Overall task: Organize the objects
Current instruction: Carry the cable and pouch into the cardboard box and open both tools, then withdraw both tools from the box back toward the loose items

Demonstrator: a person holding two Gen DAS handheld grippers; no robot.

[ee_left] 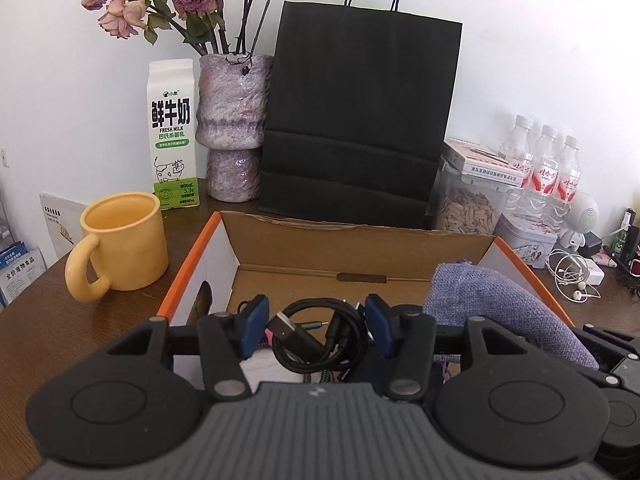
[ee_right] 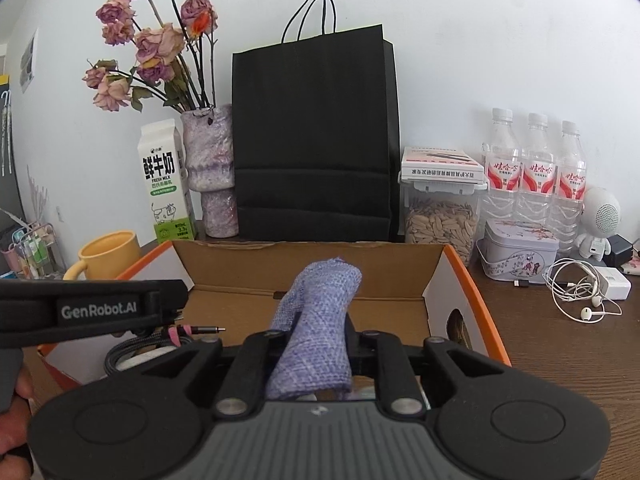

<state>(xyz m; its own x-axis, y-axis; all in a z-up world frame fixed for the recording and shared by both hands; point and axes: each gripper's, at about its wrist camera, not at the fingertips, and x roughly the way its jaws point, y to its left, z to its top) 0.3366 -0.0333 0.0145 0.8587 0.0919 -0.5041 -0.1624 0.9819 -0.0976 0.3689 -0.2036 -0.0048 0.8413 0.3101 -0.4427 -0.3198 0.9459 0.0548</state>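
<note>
Left wrist alone shows coiled black cable (ee_left: 320, 332) between claw (ee_left: 317, 326) fingers.

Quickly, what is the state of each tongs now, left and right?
Left tongs: open, above the black cable, holding nothing.
Right tongs: shut on the purple cloth pouch.

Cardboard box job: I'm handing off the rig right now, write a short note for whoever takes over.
Left gripper: jaws open, poised over the coiled black cable inside the cardboard box, holding nothing.
Right gripper: jaws shut on the purple cloth pouch, held above the box interior.
Done: cables already lie in the box.
Left: probably release the pouch into the box, then consider the loose white earphones on the table to the right.
</note>
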